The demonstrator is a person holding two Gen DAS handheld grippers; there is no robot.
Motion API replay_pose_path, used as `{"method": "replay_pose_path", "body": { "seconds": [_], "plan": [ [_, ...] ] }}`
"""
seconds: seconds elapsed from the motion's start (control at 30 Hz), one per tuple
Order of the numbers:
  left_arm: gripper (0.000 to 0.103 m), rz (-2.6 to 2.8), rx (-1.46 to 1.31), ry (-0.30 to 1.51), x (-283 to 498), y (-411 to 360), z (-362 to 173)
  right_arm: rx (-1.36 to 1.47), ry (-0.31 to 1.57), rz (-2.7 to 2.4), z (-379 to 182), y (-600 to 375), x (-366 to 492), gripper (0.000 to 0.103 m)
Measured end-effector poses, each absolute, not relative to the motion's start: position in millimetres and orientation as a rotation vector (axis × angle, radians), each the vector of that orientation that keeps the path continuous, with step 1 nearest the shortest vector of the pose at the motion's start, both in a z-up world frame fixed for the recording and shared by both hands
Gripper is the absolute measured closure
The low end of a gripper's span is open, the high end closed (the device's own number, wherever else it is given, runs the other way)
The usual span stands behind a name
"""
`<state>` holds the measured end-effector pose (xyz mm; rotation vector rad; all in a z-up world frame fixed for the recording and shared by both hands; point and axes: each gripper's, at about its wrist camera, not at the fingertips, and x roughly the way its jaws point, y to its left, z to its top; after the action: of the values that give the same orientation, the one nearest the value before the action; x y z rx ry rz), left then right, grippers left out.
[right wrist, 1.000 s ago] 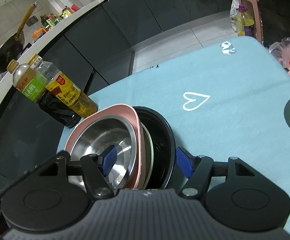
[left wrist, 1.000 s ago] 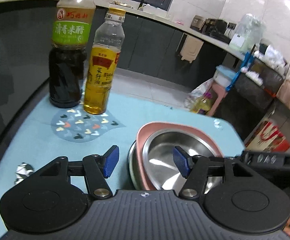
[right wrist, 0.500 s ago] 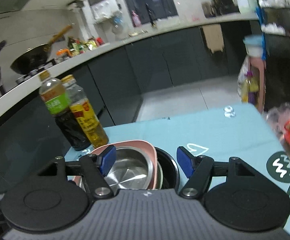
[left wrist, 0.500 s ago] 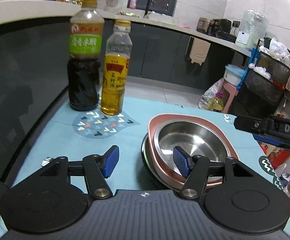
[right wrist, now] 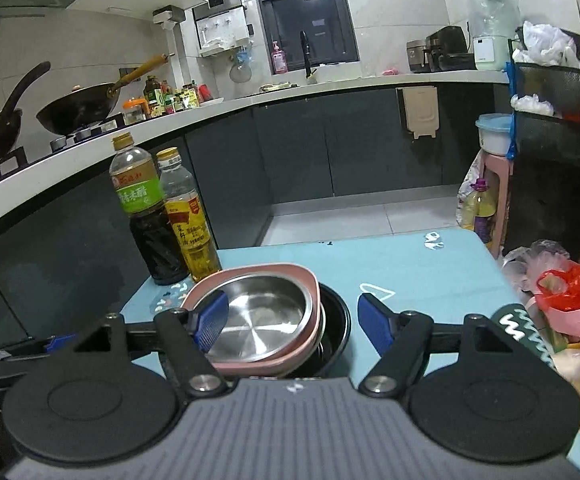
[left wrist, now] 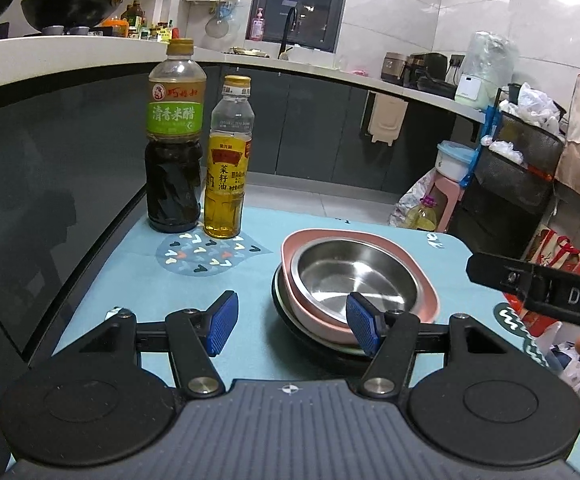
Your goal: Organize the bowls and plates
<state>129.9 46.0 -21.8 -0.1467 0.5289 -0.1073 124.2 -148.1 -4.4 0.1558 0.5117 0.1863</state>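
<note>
While both my jaws, left [left wrist: 290, 322] and right [right wrist: 290, 322], stand spread and hold nothing, the round steel bowl [left wrist: 356, 276] sits nested in a squarish pink plate [left wrist: 426, 292] atop a black bowl [right wrist: 336, 326] on the blue surface [left wrist: 130, 280]; I have pulled back and levelled since a second ago.

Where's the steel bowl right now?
The steel bowl sits nested in the pink plate, topping the stack right of the oil bottle.
</note>
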Motion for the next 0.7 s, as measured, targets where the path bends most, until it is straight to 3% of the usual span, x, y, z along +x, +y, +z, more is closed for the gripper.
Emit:
{"method": "replay_pose_path", "body": {
  "seconds": [0.7],
  "plan": [
    [0.041, -0.092, -0.129, 0.519, 44, 49, -13, 0.123, 0.458, 0.133, -3, -117, 36, 0.055]
  ]
}}
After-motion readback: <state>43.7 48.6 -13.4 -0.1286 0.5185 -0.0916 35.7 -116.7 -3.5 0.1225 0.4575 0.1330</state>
